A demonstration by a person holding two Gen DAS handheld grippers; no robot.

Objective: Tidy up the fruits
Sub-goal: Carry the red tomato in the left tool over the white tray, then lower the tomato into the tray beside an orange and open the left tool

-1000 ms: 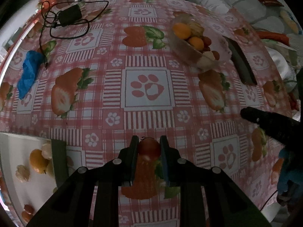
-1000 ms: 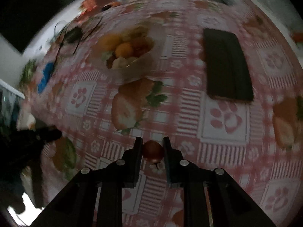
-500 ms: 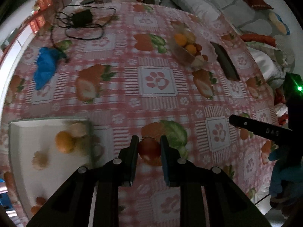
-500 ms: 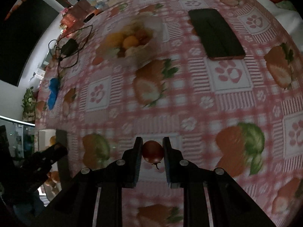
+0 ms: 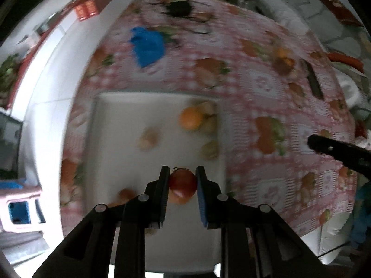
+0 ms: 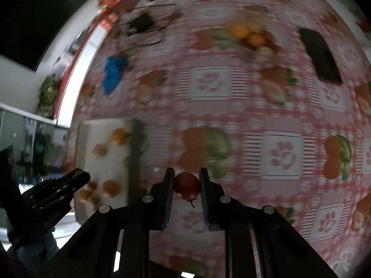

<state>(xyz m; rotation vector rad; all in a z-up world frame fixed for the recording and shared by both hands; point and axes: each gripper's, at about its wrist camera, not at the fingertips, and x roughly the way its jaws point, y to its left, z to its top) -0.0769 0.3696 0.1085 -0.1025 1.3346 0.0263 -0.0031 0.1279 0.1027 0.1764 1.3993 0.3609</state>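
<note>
Above the white rectangular tray (image 5: 120, 139), near its right rim, a small round red tomato (image 5: 182, 183) is clamped between the pads of the left gripper (image 5: 182, 180), the jaws narrow and pressed on its sides. It is carried clear of the tray floor, presumably so that it can be set down among the fruit already sorted there: a round orange citrus fruit (image 5: 190, 118), pale brownish fruits around it, and small reddish ones at the near left corner.

A second small red tomato (image 6: 187, 185), stem downward, is held in the same narrow pinch by the right gripper (image 6: 187, 184), over the pink checked tablecloth (image 6: 243, 115) to the right of the tray. Far beyond the tray a clear bowl of mixed fruit (image 6: 255, 41) is seen, the likely source.

Open floor is left in the tray's middle and along its left side. The raised right rim must be cleared by the right gripper, and the two grippers are near each other there. A blue crumpled cloth (image 5: 148, 46) lies well beyond the tray, out of the way.
</note>
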